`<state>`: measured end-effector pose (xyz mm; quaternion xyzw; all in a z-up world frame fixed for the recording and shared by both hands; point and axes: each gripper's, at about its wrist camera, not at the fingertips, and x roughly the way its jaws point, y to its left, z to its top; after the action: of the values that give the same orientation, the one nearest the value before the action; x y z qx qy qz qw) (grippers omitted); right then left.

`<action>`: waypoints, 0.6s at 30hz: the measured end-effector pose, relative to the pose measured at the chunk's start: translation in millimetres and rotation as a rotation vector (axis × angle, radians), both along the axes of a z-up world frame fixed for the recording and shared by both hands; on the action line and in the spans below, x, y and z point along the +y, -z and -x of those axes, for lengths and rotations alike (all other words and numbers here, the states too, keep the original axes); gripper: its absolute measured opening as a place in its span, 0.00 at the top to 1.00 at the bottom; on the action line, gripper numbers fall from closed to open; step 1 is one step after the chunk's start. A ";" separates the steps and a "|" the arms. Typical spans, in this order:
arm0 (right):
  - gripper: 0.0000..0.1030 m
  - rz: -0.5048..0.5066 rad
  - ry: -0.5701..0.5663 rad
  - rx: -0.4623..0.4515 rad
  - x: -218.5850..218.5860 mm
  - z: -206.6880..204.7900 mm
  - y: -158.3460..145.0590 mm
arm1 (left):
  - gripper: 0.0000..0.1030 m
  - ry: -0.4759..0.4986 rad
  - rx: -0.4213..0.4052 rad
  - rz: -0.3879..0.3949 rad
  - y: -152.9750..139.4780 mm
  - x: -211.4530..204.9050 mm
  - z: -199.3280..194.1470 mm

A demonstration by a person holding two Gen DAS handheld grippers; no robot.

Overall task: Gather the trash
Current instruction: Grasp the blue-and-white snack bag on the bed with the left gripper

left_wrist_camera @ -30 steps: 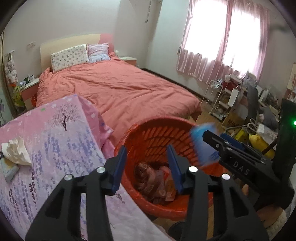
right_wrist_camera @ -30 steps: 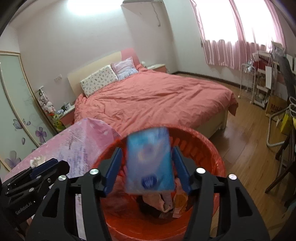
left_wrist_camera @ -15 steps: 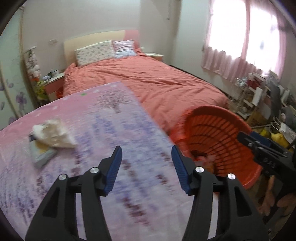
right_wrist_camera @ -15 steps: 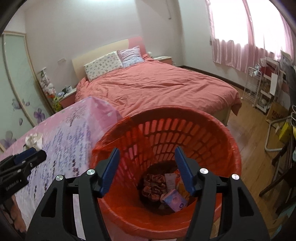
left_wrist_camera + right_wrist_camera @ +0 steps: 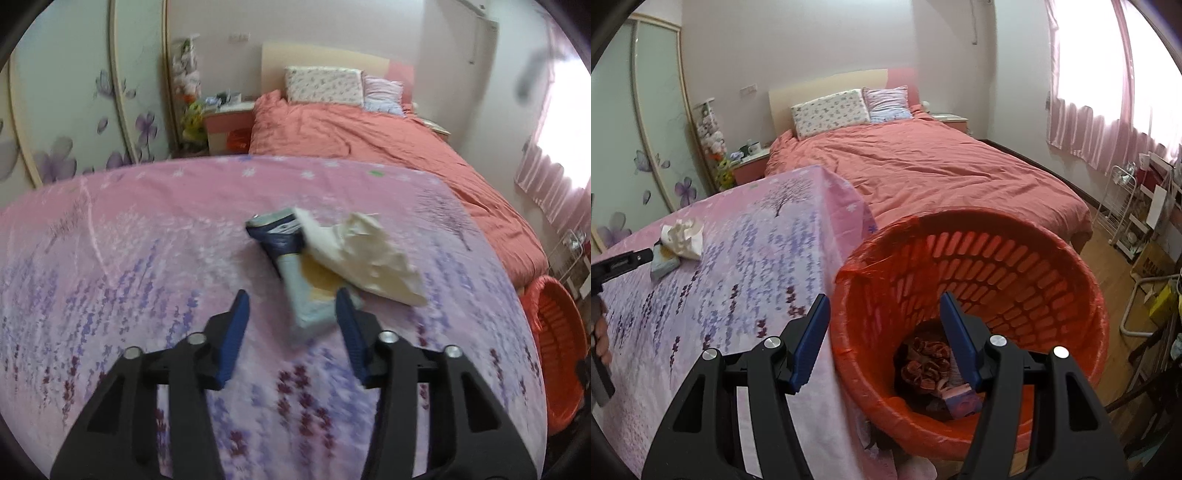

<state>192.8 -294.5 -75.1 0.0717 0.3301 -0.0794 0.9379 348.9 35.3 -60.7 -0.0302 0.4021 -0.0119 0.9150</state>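
The left tool (image 5: 291, 317) is hovering over the lavender-print surface (image 5: 147, 266), its jaws closing with the near end of a pale blue packet (image 5: 306, 306) lying between them, pads not yet pressing. A crumpled tissue (image 5: 365, 254) and a dark blue wrapper (image 5: 280, 236) are lying just beyond, with bare cloth all around. The right tool (image 5: 884, 332) is hanging half open and empty over the orange basket (image 5: 1015, 258), which is standing against the surface's edge beside the bed (image 5: 942, 166) and holding wrappers (image 5: 927, 363) at its bottom.
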 end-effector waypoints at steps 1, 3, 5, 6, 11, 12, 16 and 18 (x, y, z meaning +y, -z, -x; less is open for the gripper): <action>0.40 0.000 -0.006 0.002 3.2 -1.3 0.1 | 0.60 0.001 0.011 0.005 2.2 1.6 -3.9; 0.40 0.000 -0.013 0.005 7.6 -2.2 0.1 | 0.63 0.016 0.031 0.026 8.6 2.9 -12.3; 0.40 0.004 -0.022 0.011 12.9 -3.8 0.5 | 0.68 0.029 0.041 0.030 14.5 2.7 -18.9; 0.40 0.005 -0.026 0.013 15.1 -4.1 0.8 | 0.70 0.033 0.036 0.038 16.4 3.6 -21.6; 0.40 0.017 -0.053 0.026 31.2 -5.4 1.9 | 0.90 0.044 0.034 0.067 16.7 11.7 -23.6; 0.40 0.017 -0.056 0.027 33.3 -5.9 2.2 | 0.91 0.049 0.035 0.058 16.2 16.1 -20.9; 0.40 0.011 -0.078 0.030 46.8 -6.9 2.8 | 0.91 0.053 0.032 0.028 16.5 39.4 -3.1; 0.40 0.010 -0.094 0.031 54.7 -8.0 2.6 | 0.91 0.048 0.034 0.027 16.2 59.2 8.7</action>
<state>200.8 -239.8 -77.6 0.0499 0.3473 -0.0379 0.9356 340.3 94.5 -76.9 -0.0333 0.4178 -0.0389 0.9071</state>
